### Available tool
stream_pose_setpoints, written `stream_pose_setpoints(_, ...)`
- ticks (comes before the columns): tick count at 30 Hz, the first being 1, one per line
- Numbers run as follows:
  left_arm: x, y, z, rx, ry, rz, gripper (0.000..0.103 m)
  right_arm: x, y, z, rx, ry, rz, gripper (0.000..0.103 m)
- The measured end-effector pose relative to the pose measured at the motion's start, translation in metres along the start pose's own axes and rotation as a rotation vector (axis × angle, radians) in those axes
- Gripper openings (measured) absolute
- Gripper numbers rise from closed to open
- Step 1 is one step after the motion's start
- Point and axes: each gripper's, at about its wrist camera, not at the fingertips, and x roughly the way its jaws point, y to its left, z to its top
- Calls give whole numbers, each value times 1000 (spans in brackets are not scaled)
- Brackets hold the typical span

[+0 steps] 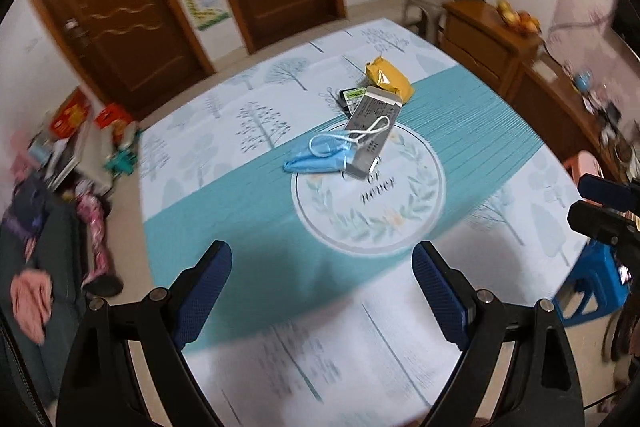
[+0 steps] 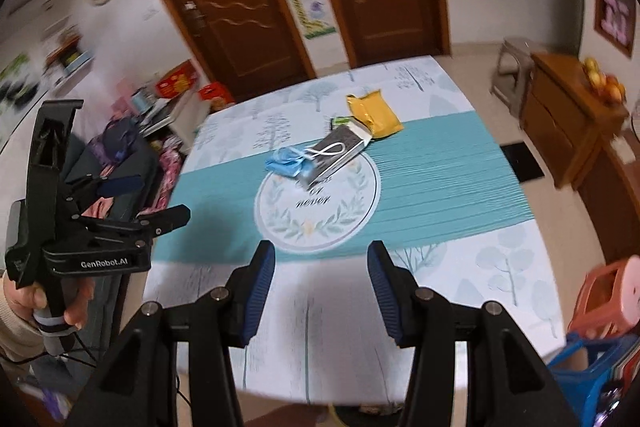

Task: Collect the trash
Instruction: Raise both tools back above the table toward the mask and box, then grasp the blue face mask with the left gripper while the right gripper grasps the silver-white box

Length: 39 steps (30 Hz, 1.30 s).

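**Trash clustered mid-worktop, both grippers empty**

The trash lay in one cluster near the centre of the worktop, toward its far half. A crumpled blue face mask rested at the near left of the cluster, its white ear loop draped over a flat grey carton that touched it. Beyond the carton sat a yellow packet, with a small green-labelled wrapper tucked just beside both. The carton overlapped the rim of a round wreath print on the teal-and-white tree-patterned cloth.

The left gripper hung above the near edge, jaws wide, nothing between them. The right gripper was likewise over the near edge, jaws moderately parted and empty. Both stood well apart from the trash. A hand held the left gripper's handle in the right wrist view.
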Motion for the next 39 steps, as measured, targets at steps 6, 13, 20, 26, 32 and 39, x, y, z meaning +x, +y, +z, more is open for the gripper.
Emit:
stream_pose_setpoints(6,82,17,42,122,63,-69,90,66,-2,26,130,50,-36,48)
stream_pose_setpoints(13,166,14,66,239,120,-111,90,123,-3,41,174,105,-88,48)
stream_pose_setpoints(20,214,11,78,331,153,-135,90,156,-6,48,201,135,-101,48)
stream_pose_setpoints(26,227,13,83,406,164,-189,59,171,-5,45,218,160,-98,48)
stream_pose_setpoints(32,232,23,89,397,149,-239,12,183,-4,47,241,169,-72,48)
stream_pose_setpoints(39,223,52,86,226,143,-278,4,199,-19,57,374,139,-24,48)
